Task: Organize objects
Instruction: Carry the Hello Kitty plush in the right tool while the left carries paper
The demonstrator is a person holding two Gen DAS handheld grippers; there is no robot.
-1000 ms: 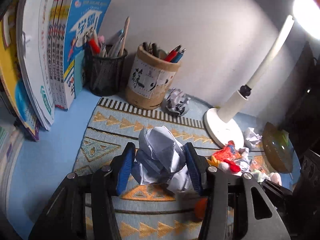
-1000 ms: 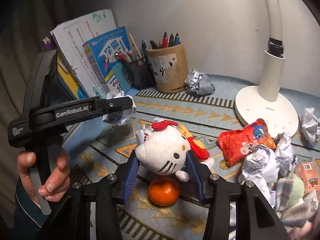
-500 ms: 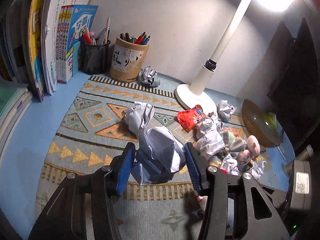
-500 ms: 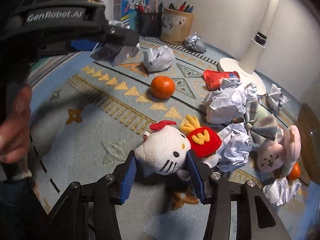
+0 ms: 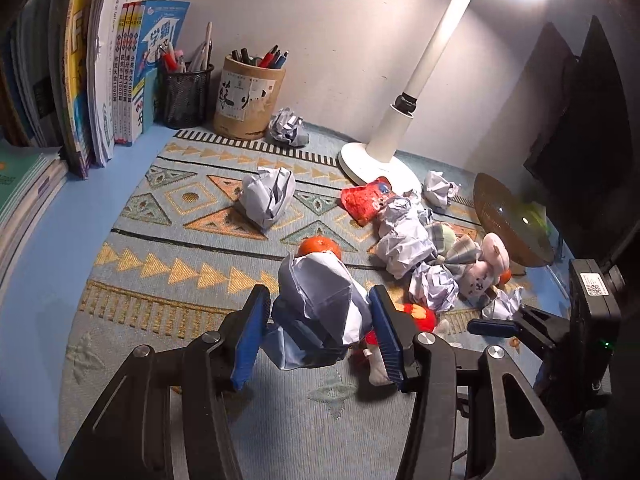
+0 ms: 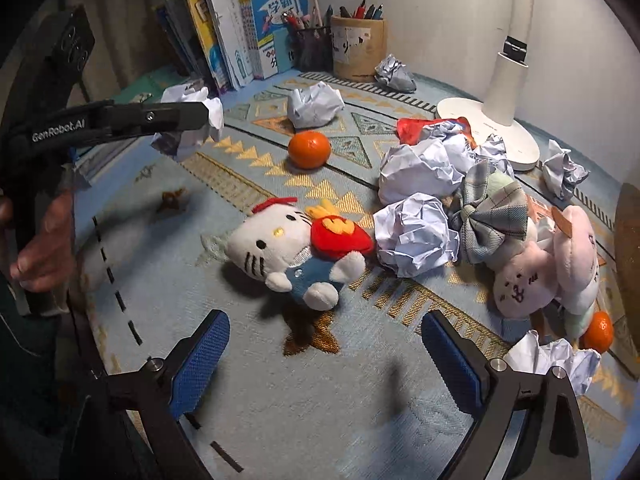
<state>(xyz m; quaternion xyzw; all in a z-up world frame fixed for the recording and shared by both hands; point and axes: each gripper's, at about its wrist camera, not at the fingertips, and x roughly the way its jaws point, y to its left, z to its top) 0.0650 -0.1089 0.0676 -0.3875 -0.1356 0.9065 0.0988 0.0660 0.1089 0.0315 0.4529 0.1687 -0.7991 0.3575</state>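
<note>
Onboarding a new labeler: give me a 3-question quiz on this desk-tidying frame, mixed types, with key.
1. True or false: the left gripper is shut on a crumpled paper ball.
2. Multiple choice: where is the white cat plush relative to the right gripper? A) clamped between the pads B) lying on the patterned mat ahead of the open jaws C) inside the bamboo pen holder
3. Fill in: the round fruit beyond the cat plush on the mat is a ____.

Key
1. True.
2. B. The right jaws have just been opening; nothing is between them.
3. Mandarin orange.
</note>
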